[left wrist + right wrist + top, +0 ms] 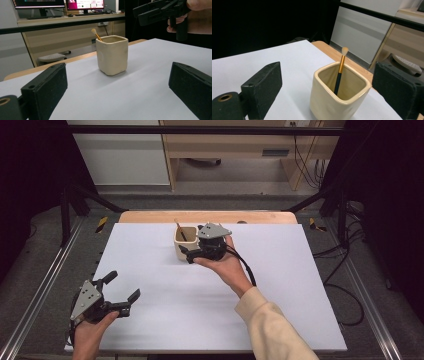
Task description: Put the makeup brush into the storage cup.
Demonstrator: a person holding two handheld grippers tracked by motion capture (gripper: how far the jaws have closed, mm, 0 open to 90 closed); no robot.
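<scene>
On table: cup (338,100) holds brush (340,72); right gripper (192,252) spread | left gripper (122,287) spread

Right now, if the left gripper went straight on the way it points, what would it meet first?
Probably the cream cup, which sits centred between the left gripper's open jaws with bare white table in between. The right gripper hangs beyond it; depth is unclear.

The left hand (90,332) holds the black two-jaw left gripper (122,292) low at the near left, its fingers (47,87) spread wide with nothing between them. The right forearm, in a cream sleeve, reaches forward; the right hand (225,265) holds the black right gripper (186,252) with its fingers (263,85) parted wide, gripping nothing.
</scene>
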